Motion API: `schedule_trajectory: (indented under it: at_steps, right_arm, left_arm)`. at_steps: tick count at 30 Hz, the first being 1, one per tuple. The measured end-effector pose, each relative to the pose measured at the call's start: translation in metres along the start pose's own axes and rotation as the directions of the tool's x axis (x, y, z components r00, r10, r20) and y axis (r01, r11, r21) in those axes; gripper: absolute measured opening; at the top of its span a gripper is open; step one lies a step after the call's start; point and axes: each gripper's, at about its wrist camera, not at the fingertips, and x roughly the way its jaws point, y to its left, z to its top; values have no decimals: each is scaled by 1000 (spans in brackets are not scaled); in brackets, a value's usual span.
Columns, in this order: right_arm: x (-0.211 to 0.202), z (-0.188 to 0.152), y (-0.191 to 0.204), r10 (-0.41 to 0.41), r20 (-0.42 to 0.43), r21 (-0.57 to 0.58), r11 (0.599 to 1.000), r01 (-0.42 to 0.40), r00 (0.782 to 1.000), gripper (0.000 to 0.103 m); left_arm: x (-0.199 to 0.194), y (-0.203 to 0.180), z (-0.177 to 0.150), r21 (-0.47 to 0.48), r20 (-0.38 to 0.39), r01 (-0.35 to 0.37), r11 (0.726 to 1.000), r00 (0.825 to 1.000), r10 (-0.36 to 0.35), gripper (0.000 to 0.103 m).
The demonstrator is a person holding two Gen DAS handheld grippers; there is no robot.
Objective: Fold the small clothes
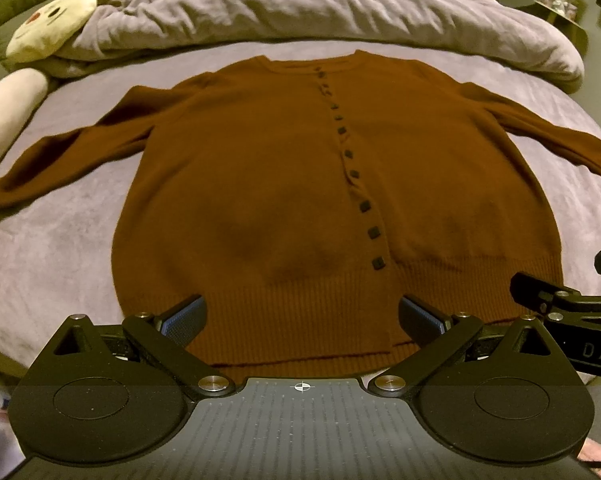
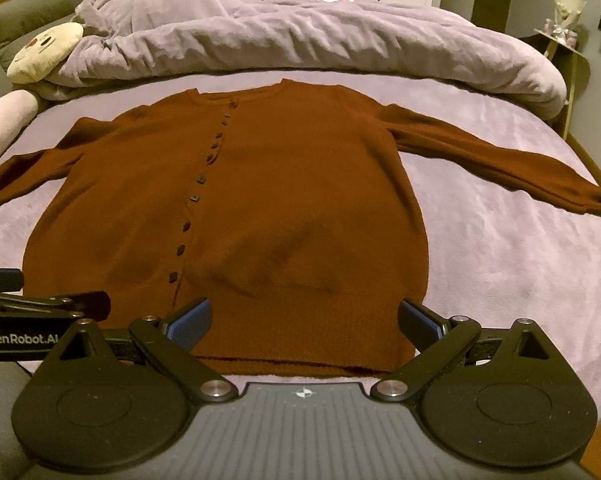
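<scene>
Hovering side by side above the near hem, the left gripper [image 1: 302, 320] and right gripper [image 2: 304, 322] both have fingers spread wide, holding nothing. Ahead of the fingertips, the brown cardigan [image 1: 284, 184] lies flat, buttoned, sleeves outstretched, on a lilac bedspread [image 2: 500, 256]. Beyond it, a rumpled duvet [image 2: 300, 36] and a cream plush pillow [image 1: 54, 26].
</scene>
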Motion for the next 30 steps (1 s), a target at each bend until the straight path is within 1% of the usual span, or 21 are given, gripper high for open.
schedule_trajectory:
  at_steps: [9, 14, 30]
  right_arm:
    - [-1, -1, 0, 2, 19, -4, 1000, -2, 1000, 99]
    - [-3, -3, 1, -5, 44, -26, 1000, 6, 999, 99]
    - [-5, -2, -3, 44, 62, -10, 999, -43, 997, 99]
  left_arm:
    - [-2, 0, -1, -12, 5, 16, 1000, 1000, -16, 103]
    - [-3, 1, 1, -19, 10, 5, 1000, 1000, -5, 103]
    - [-1, 3, 3, -39, 10, 11, 999, 1000, -11, 103]
